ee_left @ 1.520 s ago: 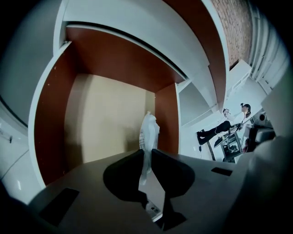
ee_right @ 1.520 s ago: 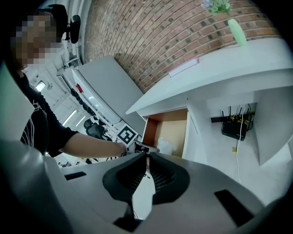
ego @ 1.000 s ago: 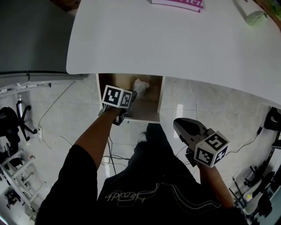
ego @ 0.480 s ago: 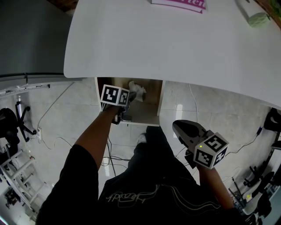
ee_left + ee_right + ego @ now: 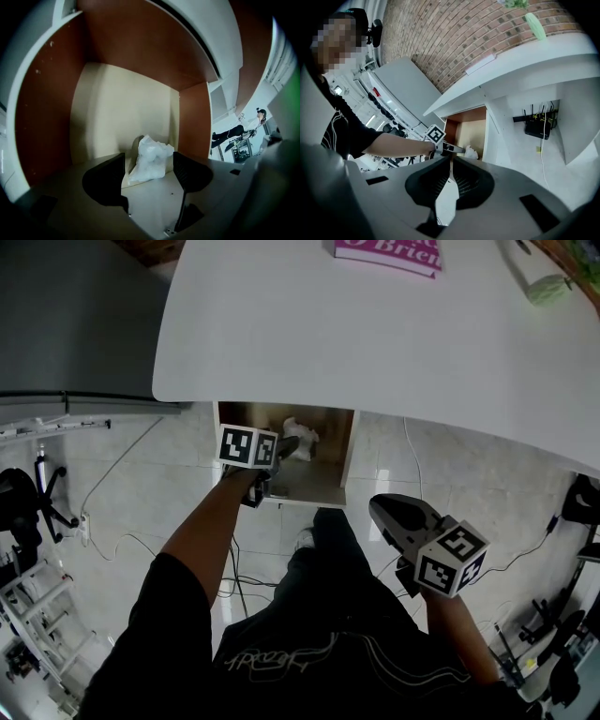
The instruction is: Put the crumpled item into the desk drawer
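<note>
The crumpled white item (image 5: 300, 439) lies on the floor of the open wooden drawer (image 5: 325, 482) under the white desk (image 5: 375, 343). My left gripper (image 5: 285, 446) reaches into the drawer just in front of it. In the left gripper view the crumpled item (image 5: 149, 163) rests near the drawer's back wall (image 5: 117, 112). It sits between and just past the spread tips of the left gripper (image 5: 149, 180), whose jaws are opening and do not press on it. My right gripper (image 5: 394, 512) hangs low at the right, away from the drawer, shut and empty (image 5: 451, 176).
A pink book (image 5: 389, 251) and a pale green object (image 5: 547, 289) lie at the desk's far edge. Cables run over the tiled floor (image 5: 141, 484). A black router (image 5: 540, 125) sits under the desk at the right. A grey cabinet (image 5: 75, 315) stands at the left.
The left jaws have opened and let go of the crumpled item, which now rests on the drawer floor. The right gripper has stayed where it was.
</note>
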